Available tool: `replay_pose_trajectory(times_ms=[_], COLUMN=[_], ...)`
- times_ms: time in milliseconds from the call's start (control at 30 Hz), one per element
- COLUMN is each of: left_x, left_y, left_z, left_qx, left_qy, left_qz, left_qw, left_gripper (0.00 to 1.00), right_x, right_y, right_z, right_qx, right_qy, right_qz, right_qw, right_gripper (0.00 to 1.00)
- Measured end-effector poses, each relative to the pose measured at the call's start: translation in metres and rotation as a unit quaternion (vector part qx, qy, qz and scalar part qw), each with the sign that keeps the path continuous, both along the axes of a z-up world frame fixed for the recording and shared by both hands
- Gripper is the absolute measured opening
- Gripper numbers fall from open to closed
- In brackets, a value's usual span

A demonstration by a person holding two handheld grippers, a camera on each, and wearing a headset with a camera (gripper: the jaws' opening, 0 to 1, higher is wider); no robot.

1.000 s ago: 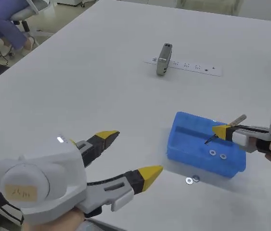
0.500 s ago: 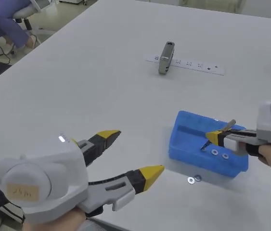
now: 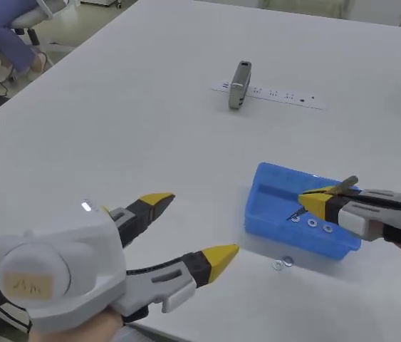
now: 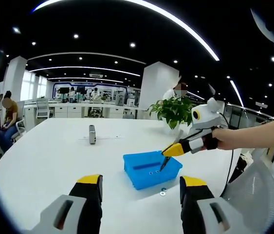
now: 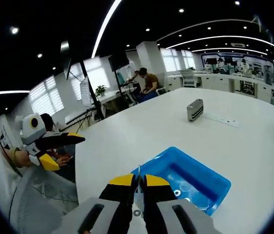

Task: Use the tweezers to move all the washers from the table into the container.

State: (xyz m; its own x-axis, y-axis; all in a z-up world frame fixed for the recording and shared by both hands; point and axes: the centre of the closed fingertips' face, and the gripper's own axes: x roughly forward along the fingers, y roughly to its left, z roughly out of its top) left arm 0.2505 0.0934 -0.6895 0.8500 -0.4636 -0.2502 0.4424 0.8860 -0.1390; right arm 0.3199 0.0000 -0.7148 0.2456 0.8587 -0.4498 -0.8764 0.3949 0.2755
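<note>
The blue container (image 3: 275,201) stands on the white table at the right, with three washers (image 3: 312,224) lying inside it. Two more washers (image 3: 282,263) lie on the table by its near edge. My right gripper (image 3: 319,202) hovers over the container, shut on the tweezers (image 3: 345,184), whose tip points down into it. In the right gripper view the gripper (image 5: 140,184) is over the container (image 5: 195,178). My left gripper (image 3: 189,228) stands open with nothing in it, at the near left, apart from the container (image 4: 149,168); its own view shows its gripper (image 4: 141,187) and the table washers (image 4: 163,191).
A grey block-shaped device (image 3: 239,84) stands on a white strip (image 3: 285,95) at the far middle of the table. A seated person (image 3: 1,28) is beyond the table's far left edge. Bare tabletop lies between my grippers and the device.
My right gripper has shifted left and lower over the container with the tweezers. A third washer now lies in the container where two lay before. The left gripper has stayed put.
</note>
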Motion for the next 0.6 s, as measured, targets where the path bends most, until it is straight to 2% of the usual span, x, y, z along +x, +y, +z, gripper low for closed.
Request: replay_pose_trajectory(times_ms=[33, 167, 300, 367, 467, 600], left_x=[0.000, 0.000, 0.000, 0.000, 0.000, 0.000], left_y=[0.000, -0.001, -0.001, 0.001, 0.001, 0.000], left_z=[0.000, 0.001, 0.001, 0.000, 0.001, 0.001], left_qx=[0.000, 0.000, -0.002, -0.002, -0.003, -0.003], left_qy=[0.000, 0.000, 0.000, -0.001, -0.001, -0.001], left_qz=[-0.001, -0.001, -0.001, 0.001, 0.001, 0.002], left_qw=[1.0000, 1.0000, 1.0000, 1.0000, 1.0000, 1.0000], left_gripper=[0.65, 0.65, 0.65, 0.65, 0.65, 0.64], right_x=[-0.005, -0.020, -0.025, -0.027, -0.027, -0.025], right_y=[0.001, 0.000, 0.001, 0.001, 0.001, 0.003], right_z=[-0.003, -0.031, -0.050, -0.059, -0.063, -0.059], right_qx=[-0.005, -0.050, -0.061, -0.076, -0.083, -0.081], right_qy=[0.001, 0.011, 0.029, 0.030, 0.029, 0.023], right_qz=[0.008, 0.034, 0.037, 0.040, 0.042, 0.039], right_qw=[1.0000, 0.9981, 0.9970, 0.9959, 0.9952, 0.9957], right_gripper=[0.03, 0.03, 0.03, 0.03, 0.03, 0.04])
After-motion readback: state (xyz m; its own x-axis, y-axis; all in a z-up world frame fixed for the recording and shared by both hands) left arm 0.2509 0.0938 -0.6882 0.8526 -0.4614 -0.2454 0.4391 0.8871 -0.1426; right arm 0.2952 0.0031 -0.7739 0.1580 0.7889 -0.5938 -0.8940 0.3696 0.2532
